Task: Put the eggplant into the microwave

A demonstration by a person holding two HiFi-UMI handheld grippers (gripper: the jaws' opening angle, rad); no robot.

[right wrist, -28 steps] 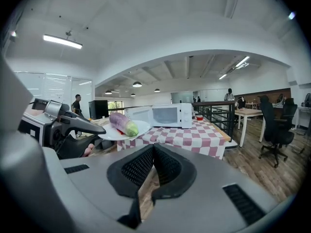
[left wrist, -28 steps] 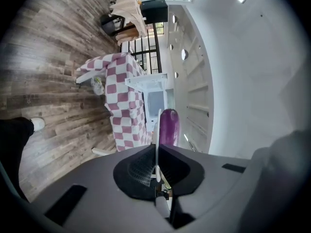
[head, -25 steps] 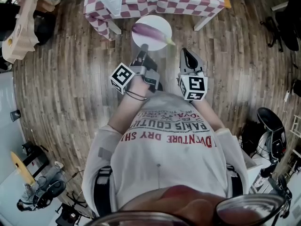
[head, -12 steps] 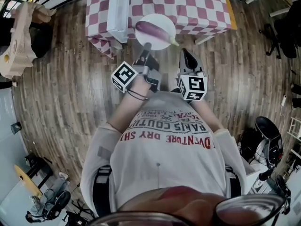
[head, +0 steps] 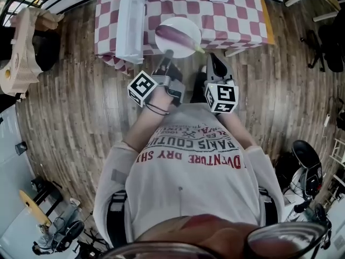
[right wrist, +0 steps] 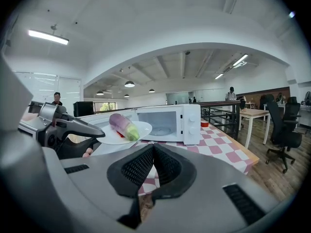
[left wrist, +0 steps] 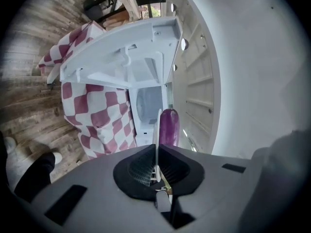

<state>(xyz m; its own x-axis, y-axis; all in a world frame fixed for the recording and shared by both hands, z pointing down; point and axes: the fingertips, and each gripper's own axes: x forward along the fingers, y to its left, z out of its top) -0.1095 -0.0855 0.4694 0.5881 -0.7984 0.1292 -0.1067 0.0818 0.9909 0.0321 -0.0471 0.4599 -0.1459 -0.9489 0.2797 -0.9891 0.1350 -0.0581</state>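
Left tongs (head: 168,53) are clamped narrow on the near rim of a white plate (head: 180,21), held about level. The eggplant (head: 173,35) lies across the plate just past their tips, green stem end toward the right tongs (head: 214,63). Right tongs are pinched together on nothing, just beside the left pair and short of the plate; the white microwave (right wrist: 170,123) sits on the checkered table (head: 237,20) ahead of both tongs, door (head: 131,23) swung open on the left tongs' side.
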